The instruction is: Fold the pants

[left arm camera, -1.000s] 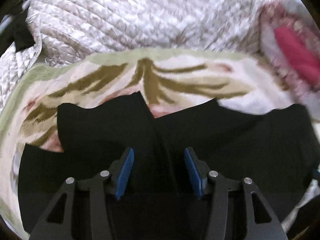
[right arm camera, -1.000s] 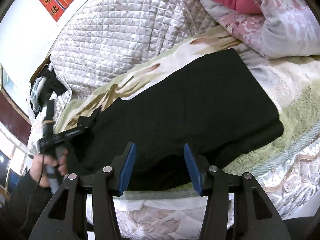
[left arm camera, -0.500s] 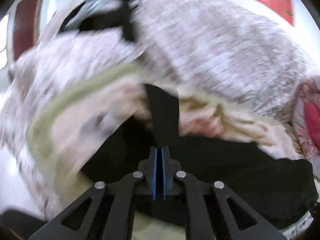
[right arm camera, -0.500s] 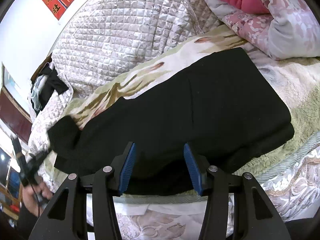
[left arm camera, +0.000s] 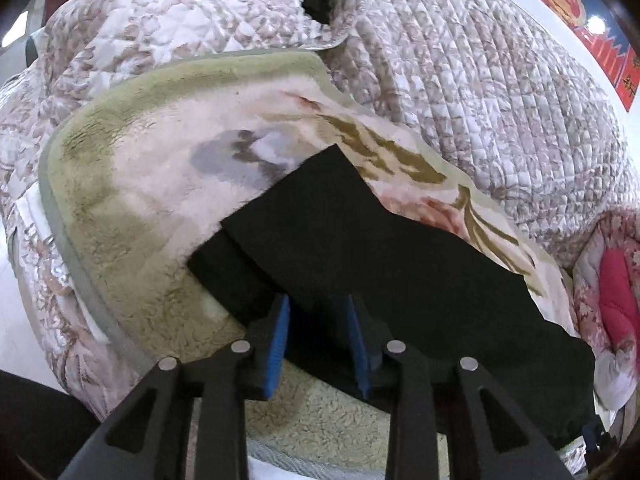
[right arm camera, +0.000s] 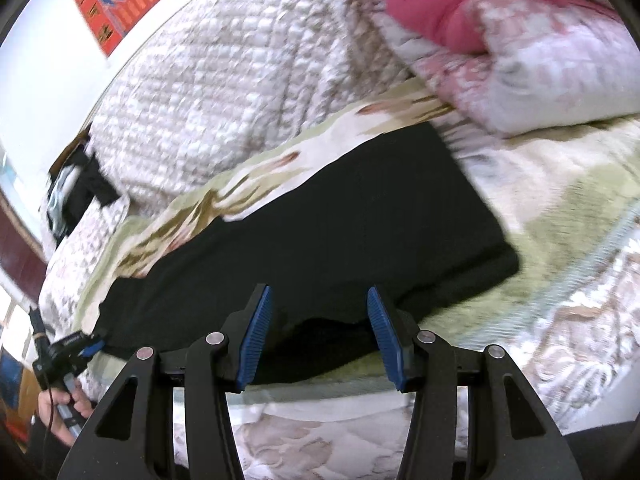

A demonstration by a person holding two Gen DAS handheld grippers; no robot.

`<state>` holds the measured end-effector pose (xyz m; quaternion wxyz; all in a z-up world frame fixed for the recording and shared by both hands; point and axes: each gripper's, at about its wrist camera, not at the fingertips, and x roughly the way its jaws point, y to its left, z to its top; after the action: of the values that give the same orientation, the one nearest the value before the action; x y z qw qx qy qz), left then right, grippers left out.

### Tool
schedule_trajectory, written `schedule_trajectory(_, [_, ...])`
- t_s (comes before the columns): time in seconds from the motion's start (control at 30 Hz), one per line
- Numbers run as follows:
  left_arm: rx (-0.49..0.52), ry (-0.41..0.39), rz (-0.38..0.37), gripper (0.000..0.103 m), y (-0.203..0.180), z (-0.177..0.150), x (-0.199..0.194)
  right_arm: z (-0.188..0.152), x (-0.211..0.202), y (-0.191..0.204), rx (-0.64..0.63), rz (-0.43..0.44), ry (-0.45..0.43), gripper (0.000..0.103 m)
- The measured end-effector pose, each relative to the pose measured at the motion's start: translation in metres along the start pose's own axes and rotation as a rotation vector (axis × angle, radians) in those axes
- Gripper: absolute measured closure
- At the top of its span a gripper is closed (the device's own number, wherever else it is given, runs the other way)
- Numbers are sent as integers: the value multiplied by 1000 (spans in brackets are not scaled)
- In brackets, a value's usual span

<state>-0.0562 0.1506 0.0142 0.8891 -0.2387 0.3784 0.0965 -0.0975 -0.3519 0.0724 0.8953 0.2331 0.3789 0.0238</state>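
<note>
While the black pants [left arm camera: 384, 264] lie lengthwise on the fleece blanket [left arm camera: 132, 184] on the bed, leg ends to the left and the wider end to the right, the leg ends sit staggered, one layer's corner past the other. Judgement: any fold made now bakes that offset in.

Left gripper [left arm camera: 318, 340]: jaws have just been opening, part open now, blue pads either side of the near edge of the cloth, not pressing on it. Nothing held. Right gripper [right arm camera: 320, 336]: jaws wide apart, hovering over the near edge mid-length, also empty.

Risks from here:
- Pinching only the top layer at the leg end; the lower layer stays behind and the stack shears.
- Jaws biting into the blanket pile with the fabric (deep fleece, edge sits low in it), dragging the blanket along.
- Both hands lifting unevenly, so the long edge twists and the fold lands skewed.
- Pink quilt [right arm camera: 540, 60] crowds the far right end; a wide swing could catch it.
</note>
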Motion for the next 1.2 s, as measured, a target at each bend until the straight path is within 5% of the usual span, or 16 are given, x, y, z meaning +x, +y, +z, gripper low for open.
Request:
schedule_trajectory(0.6, [61, 15, 87, 61, -10, 8, 19, 11, 8, -29, 207, -4, -12, 53])
schedule_trajectory(0.63, [68, 12, 95, 63, -11, 9, 19, 13, 7, -30, 219, -4, -21, 53])
schedule_trajectory(0.7, [84, -5, 133, 88, -12, 12, 20, 19, 7, -31, 239, -3, -33, 53])
schedule_trajectory(0.73, [83, -9, 147, 92, -10, 14, 22, 22, 8, -32, 248, -8, -35, 53])
schedule_trajectory(0.8, [61, -5, 135, 96, -6, 17, 23, 27, 10, -33, 255, -43, -32, 62])
schedule_trajectory(0.83, [61, -8, 132, 97, -6, 18, 23, 29, 9, -34, 252, -70, -30, 89])
schedule_trajectory(1.07, [69, -100, 121, 99, -7, 21, -9, 23, -10, -42, 256, -94, -43, 94])
schedule_trajectory(1.2, [60, 1, 142, 98, 2, 13, 13, 20, -1, -50, 287, -113, 2, 93])
